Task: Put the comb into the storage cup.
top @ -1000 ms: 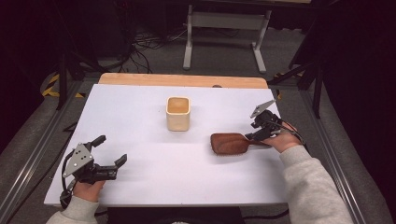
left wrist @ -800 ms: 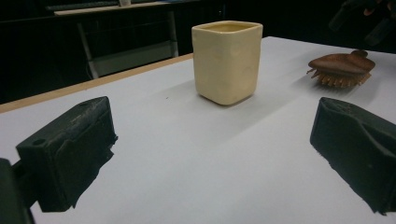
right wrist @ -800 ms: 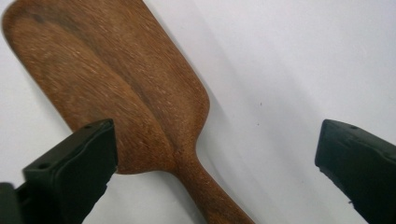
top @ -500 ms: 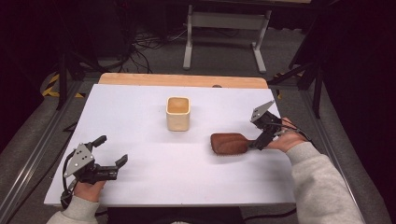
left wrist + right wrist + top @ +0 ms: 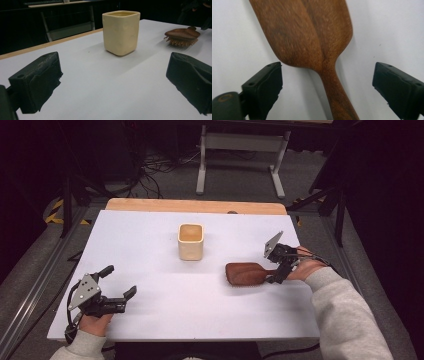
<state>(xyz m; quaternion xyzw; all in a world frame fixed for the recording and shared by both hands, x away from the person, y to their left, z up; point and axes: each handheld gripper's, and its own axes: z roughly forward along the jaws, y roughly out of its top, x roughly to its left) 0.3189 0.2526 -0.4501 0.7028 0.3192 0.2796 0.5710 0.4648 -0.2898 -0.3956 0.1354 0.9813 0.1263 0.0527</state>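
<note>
On the white worktop (image 5: pixel 150 245), your right claw (image 5: pixel 276 279) gapes wide astride the brush (image 5: pixel 245 273) handle, jaws just narrowing, untouching; your left claw (image 5: pixel 120 285) stands open, empty.

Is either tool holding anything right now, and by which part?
Nothing is held. The right tool straddles the brown wooden hairbrush handle, jaws open; the left tool is open.

Dim room, lit mostly over a white tabletop (image 5: pixel 150 245) with a light wooden strip (image 5: pixel 195 206) along its far edge. Beyond, grey floor (image 5: pixel 235 175) strewn with black cables (image 5: pixel 160 167) at far left, plus a pale metal stand (image 5: pixel 240 150) with two legs and a crossbar. Yellow-and-black hazard tape (image 5: pixel 56 212) on the floor at left, dark frame bars (image 5: pixel 65 195) beside it and more dark struts (image 5: pixel 330 200) at right.
</note>
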